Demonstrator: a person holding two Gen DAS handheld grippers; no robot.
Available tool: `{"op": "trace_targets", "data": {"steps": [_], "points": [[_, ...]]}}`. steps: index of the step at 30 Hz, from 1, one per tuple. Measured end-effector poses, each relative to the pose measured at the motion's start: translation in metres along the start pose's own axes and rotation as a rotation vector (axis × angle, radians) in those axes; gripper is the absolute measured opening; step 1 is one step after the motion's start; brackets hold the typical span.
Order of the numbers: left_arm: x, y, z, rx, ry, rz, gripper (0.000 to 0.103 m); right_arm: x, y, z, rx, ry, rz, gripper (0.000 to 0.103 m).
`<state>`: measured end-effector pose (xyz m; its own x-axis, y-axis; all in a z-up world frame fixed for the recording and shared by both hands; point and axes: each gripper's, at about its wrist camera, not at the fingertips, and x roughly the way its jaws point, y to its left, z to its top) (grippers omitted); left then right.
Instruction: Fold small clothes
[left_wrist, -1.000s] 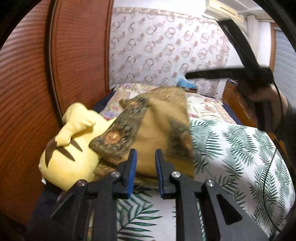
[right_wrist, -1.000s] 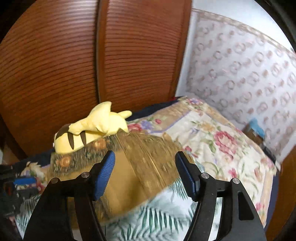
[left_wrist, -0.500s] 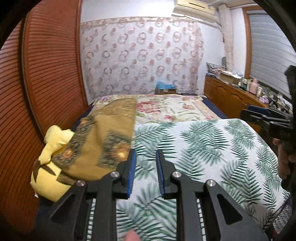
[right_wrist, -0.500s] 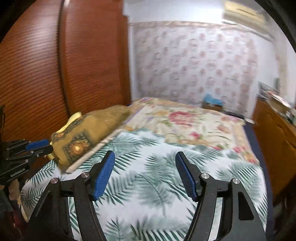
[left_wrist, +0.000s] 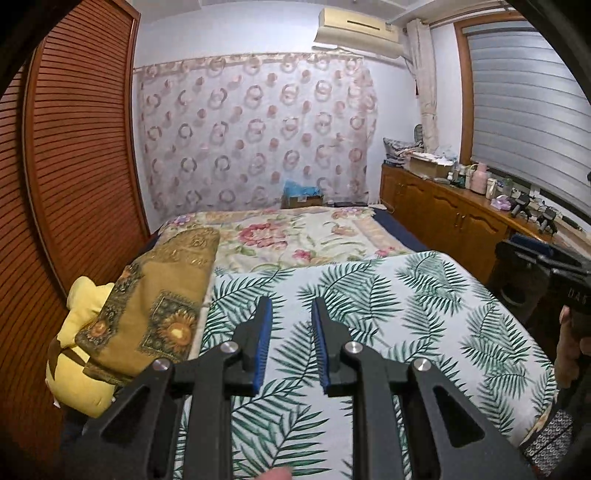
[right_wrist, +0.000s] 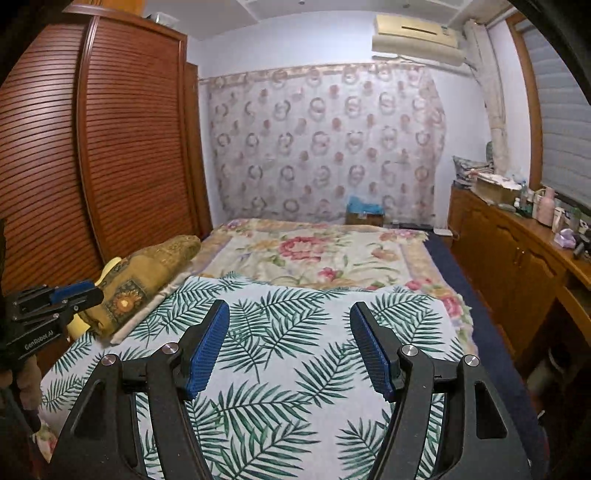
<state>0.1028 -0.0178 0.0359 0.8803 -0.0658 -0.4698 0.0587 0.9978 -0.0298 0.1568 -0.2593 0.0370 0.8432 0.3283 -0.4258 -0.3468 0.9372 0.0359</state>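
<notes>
A folded mustard-brown patterned cloth (left_wrist: 162, 295) lies at the left edge of the bed, draped partly over a yellow plush toy (left_wrist: 77, 347). My left gripper (left_wrist: 291, 301) hovers over the palm-leaf sheet (left_wrist: 406, 302), to the right of the cloth. Its jaws stand a narrow gap apart with nothing between them. My right gripper (right_wrist: 290, 306) is wide open and empty above the same sheet (right_wrist: 295, 332). In the right wrist view the cloth (right_wrist: 147, 273) sits far left, just beyond the left gripper (right_wrist: 77, 291). No other small garment shows.
A floral blanket (left_wrist: 295, 236) covers the far half of the bed. A slatted wooden wardrobe (left_wrist: 74, 166) runs along the left. A wooden sideboard (right_wrist: 517, 258) with bottles stands at the right. A box (left_wrist: 301, 194) sits against the curtained back wall.
Both views swung away from the mustard cloth toward the middle of the bed. The cloth now lies off to the left, no longer in front of either gripper. Neither jaw gap visibly changed.
</notes>
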Motion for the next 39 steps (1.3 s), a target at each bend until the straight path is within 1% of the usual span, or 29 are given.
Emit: {"op": "trace_targets", "data": {"steps": [5,15,39], "points": [[-0.0068,-0.0029,0.0023,-0.012,-0.018,0.009,0.02,-0.006,-0.0014,-0.0033,0.006,-0.006,-0.009,0.069],[-0.0047,0.0001,0.001,-0.022,-0.014,0.032,0.02,-0.0075,-0.0038,-0.0054,0.008,-0.007,-0.009,0.069],[-0.0087,0.0001,-0.0004,-0.026,-0.029,0.036,0.02,-0.0092,-0.0062,-0.0073,0.011,-0.012,-0.01,0.069]]}}
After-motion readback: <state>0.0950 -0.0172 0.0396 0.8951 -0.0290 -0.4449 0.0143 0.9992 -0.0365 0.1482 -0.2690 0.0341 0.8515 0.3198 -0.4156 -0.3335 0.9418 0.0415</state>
